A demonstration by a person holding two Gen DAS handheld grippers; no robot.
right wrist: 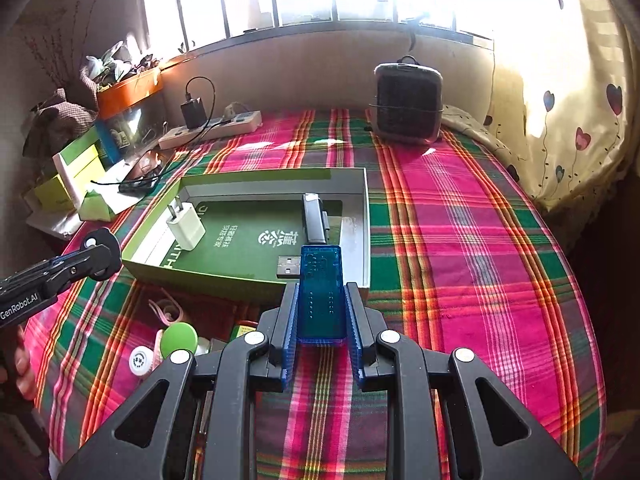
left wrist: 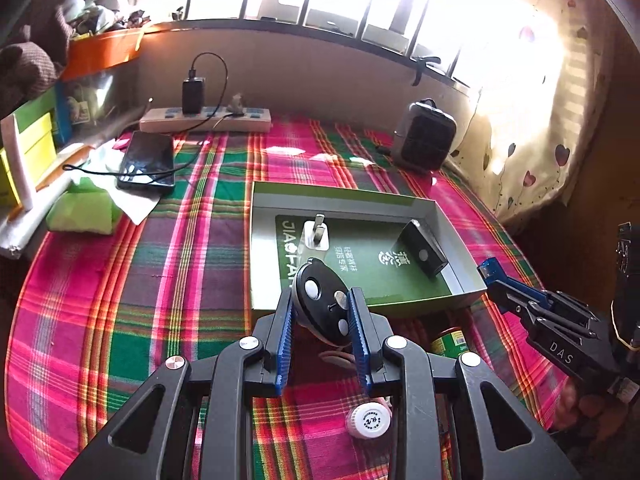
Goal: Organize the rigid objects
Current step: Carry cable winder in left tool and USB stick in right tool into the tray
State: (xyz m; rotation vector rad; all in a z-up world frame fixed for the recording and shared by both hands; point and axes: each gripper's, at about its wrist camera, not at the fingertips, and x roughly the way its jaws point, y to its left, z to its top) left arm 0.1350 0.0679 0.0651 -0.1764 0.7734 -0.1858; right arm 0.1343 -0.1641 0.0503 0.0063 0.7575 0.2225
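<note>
An open green box (left wrist: 468,294) (right wrist: 224,280) lies on the plaid cloth and holds a white plug adapter (left wrist: 316,234) (right wrist: 185,229) and a black device (left wrist: 423,253) (right wrist: 314,218). My left gripper (left wrist: 322,308) is shut on a black oval key fob (left wrist: 320,296) with white buttons, held above the box's near edge; it also shows in the right wrist view (right wrist: 100,246). My right gripper (right wrist: 320,300) is shut on a blue translucent USB dongle (right wrist: 320,292), its plug over the box's near right corner. The right gripper (left wrist: 500,280) shows at the box's right side.
Near the box's front edge lie a white round cap (left wrist: 370,420) (right wrist: 140,360), a green lid (right wrist: 180,338) and a small can (left wrist: 450,342). A phone (left wrist: 148,160), power strip (left wrist: 206,118), small heater (left wrist: 426,136) (right wrist: 408,102) and stacked boxes (left wrist: 32,148) stand at the back.
</note>
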